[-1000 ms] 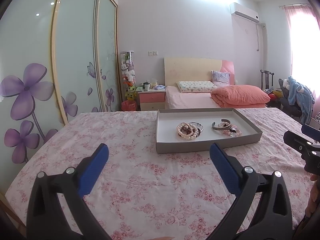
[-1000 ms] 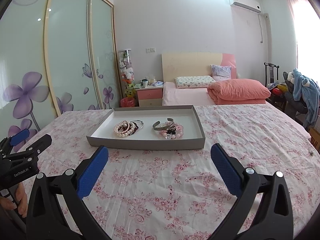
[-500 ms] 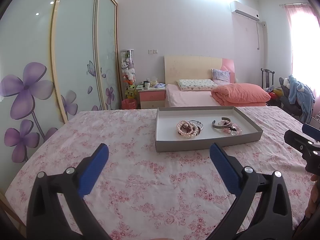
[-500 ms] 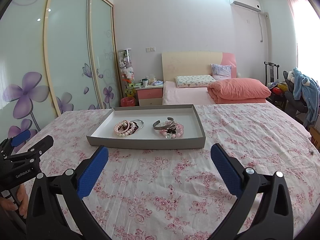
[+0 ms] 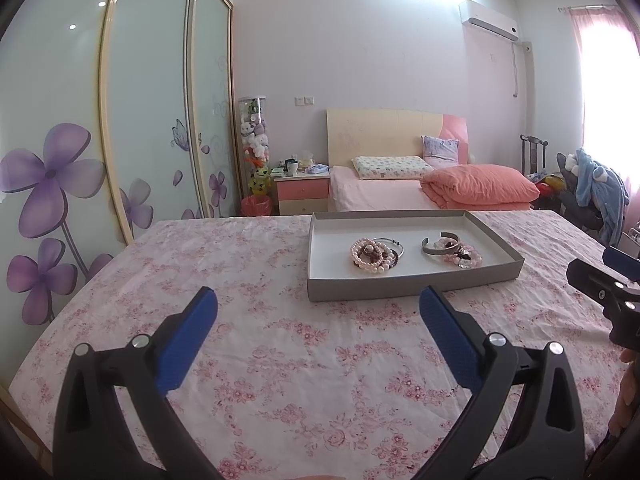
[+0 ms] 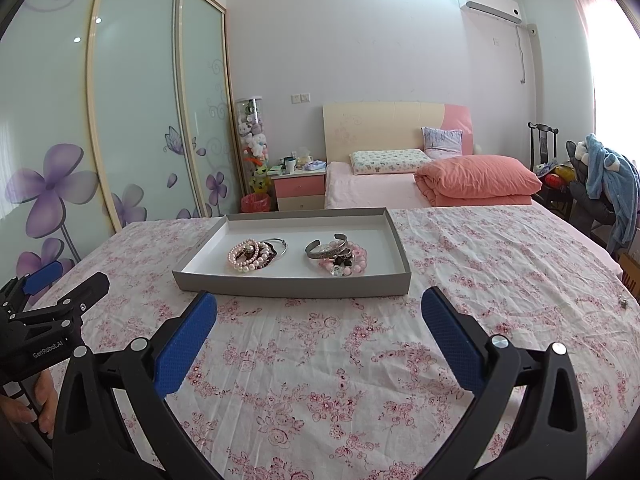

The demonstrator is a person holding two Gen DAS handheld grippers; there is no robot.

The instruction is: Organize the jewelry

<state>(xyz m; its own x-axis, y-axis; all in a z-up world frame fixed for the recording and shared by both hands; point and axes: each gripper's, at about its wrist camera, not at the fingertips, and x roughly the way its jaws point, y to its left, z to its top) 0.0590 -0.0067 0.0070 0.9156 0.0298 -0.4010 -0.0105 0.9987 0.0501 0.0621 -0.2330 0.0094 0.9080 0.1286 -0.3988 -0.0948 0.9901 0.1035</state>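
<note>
While both grippers' fingers (image 5: 188, 340) (image 6: 448, 340) stay spread over the floral bedsheet (image 6: 500, 264), nothing blocks the grey tray (image 6: 280, 284); inside, two bracelet heaps: pearl heap (image 6: 250, 256) left, silver cuff (image 6: 326, 249) heap right.

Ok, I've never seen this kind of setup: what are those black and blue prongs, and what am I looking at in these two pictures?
No robot here: a person holds a two-finger tool in each hand, and a camera on each looks out along its fingers. One picture comes from the left tool, the other from the right tool; each also catches the other at its edge. Both are open and hold nothing. Ahead, on a flowered bedspread, sits a shallow grey tray. Inside are two heaps of jewelry: pearl bracelets with a thin bangle, and a silver cuff with pink beads. The sorting has not yet begun.
</note>
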